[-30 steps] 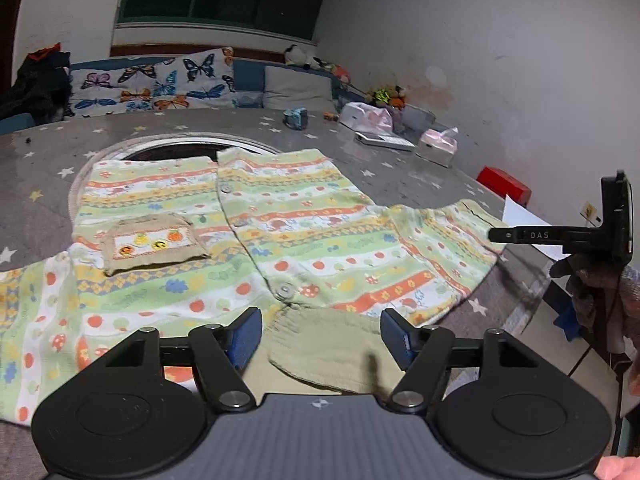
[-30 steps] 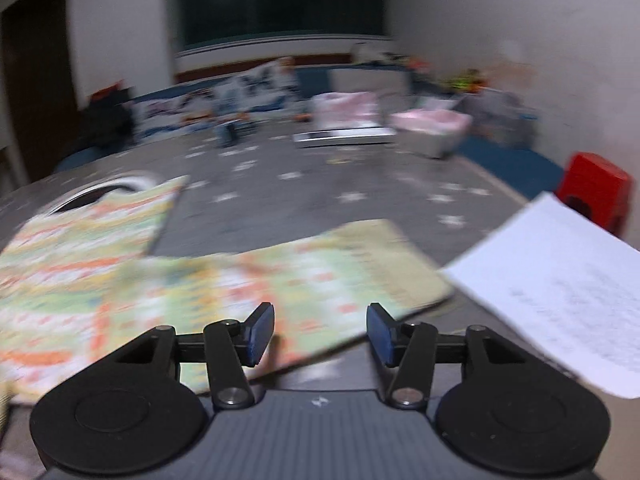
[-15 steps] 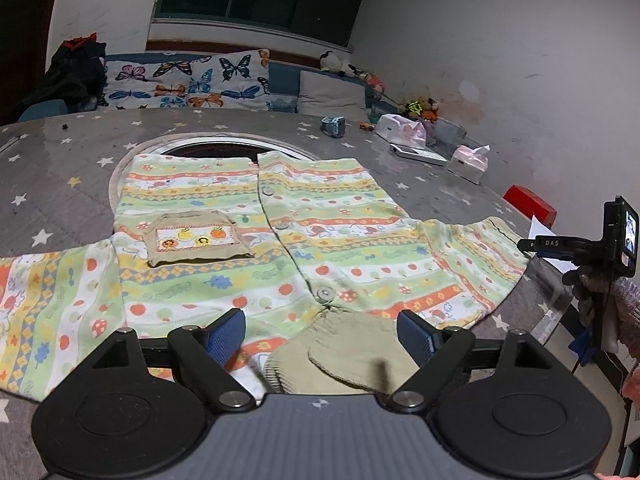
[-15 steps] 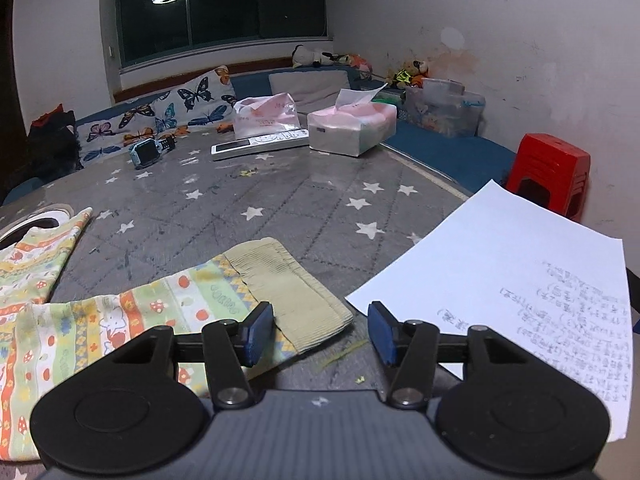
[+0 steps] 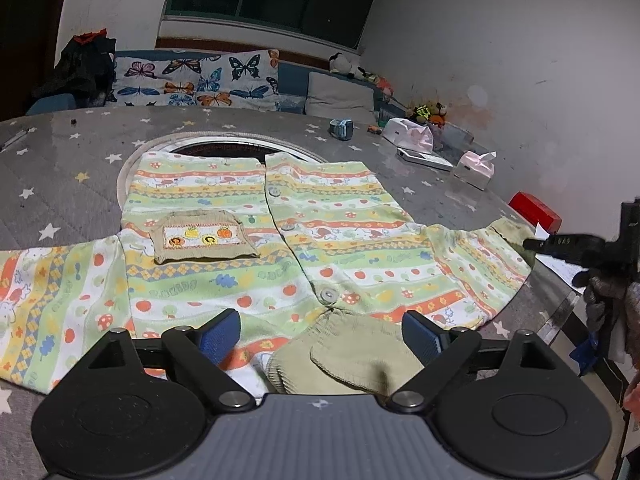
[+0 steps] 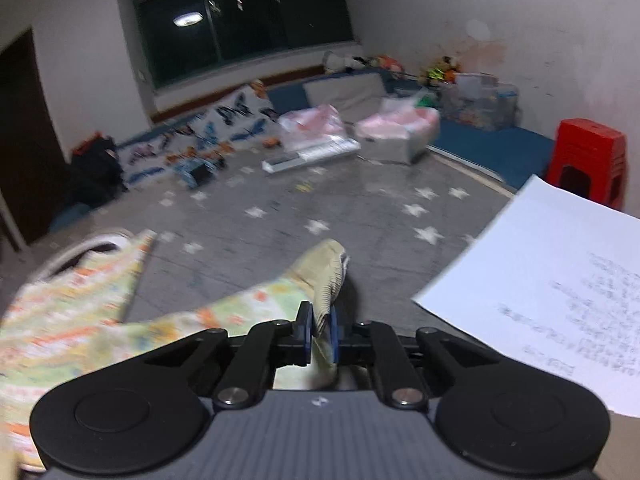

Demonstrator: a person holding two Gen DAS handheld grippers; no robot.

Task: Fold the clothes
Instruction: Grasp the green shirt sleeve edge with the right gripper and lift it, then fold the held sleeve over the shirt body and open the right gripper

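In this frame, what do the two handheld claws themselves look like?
Both match: the left claw and right claw have matte black linkage arms with silver pivot screws, round black discs at each side, a ribbed grey body with a small white emblem, and blue ribbed finger pads.

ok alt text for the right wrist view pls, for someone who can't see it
The right gripper is shut on the beige cuff of a striped shirt sleeve, lifting it off the star-patterned table. A handwritten sheet of paper lies to the right; the image is motion-blurred.
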